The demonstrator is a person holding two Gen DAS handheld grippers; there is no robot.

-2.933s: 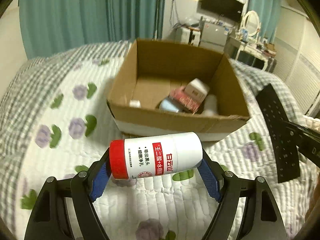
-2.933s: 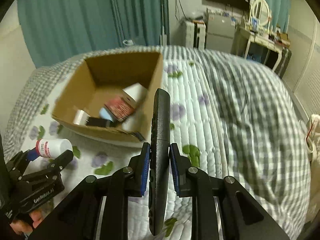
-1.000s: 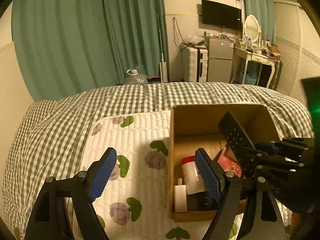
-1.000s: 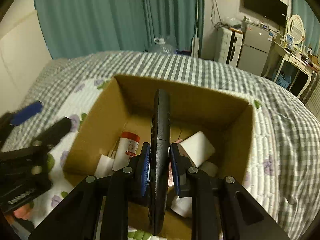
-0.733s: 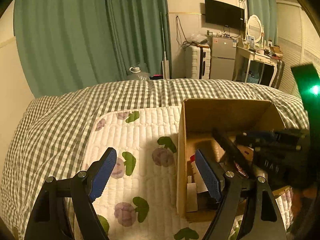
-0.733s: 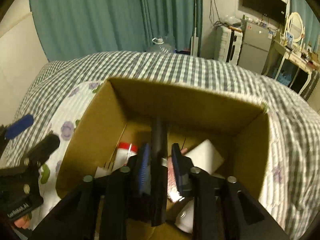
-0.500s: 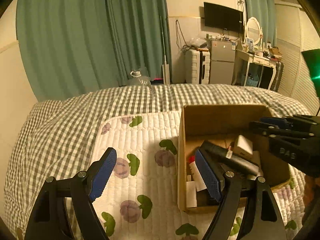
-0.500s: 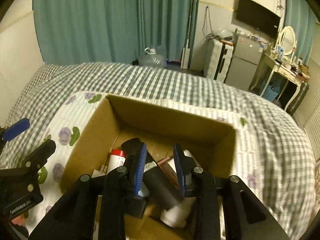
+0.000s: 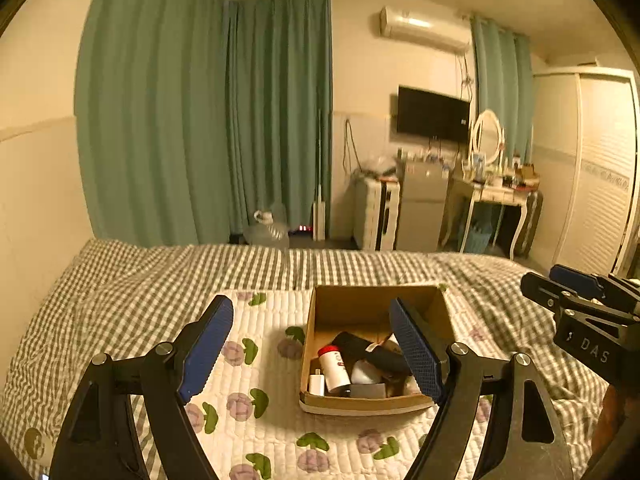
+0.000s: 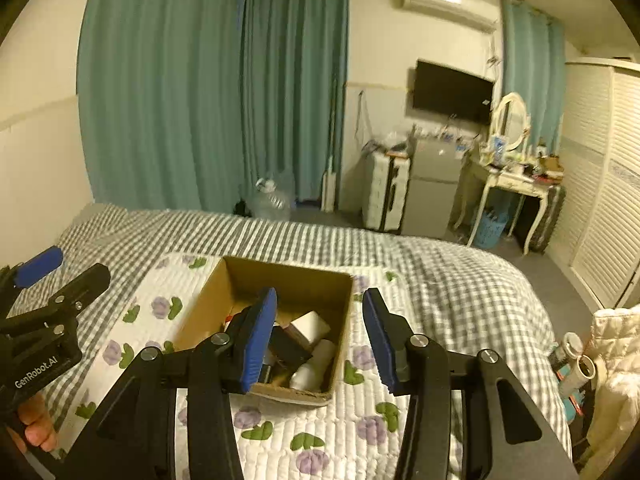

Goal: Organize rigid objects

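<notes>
Hovering above the quilted bed (image 9: 256, 432), both the left gripper (image 9: 312, 350) and right gripper (image 10: 320, 336) have fingers spread wide, holding nothing. The cardboard box (image 9: 316, 400) sits on the quilt, holding the black remote (image 9: 370, 354), the red-capped white bottle (image 9: 334, 368) and a white charger (image 9: 317, 384). The remote lies tilted over the other contents.
</notes>
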